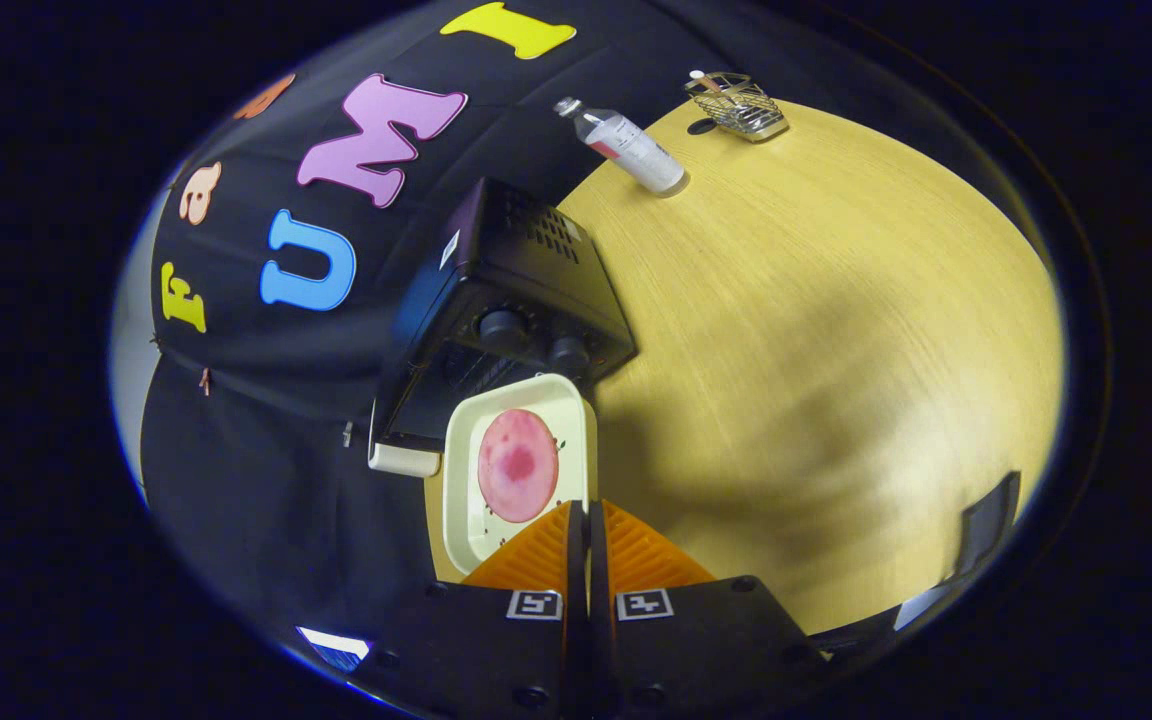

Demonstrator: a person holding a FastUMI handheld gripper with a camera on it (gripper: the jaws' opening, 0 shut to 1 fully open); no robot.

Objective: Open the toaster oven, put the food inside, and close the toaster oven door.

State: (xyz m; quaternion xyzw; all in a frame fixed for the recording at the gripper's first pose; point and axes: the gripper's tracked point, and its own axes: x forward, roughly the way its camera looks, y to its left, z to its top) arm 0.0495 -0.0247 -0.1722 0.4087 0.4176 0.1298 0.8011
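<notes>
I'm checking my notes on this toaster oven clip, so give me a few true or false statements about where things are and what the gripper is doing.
1. The gripper fingers are pinched on the edge of the cream tray. True.
2. The tray holds a round pink slice of meat. True.
3. The toaster oven door is shut. False: it hangs open, with the tray at the opening.
4. The plastic bottle lies inside the wire basket. False: it stands on the wooden table beside the basket.
</notes>
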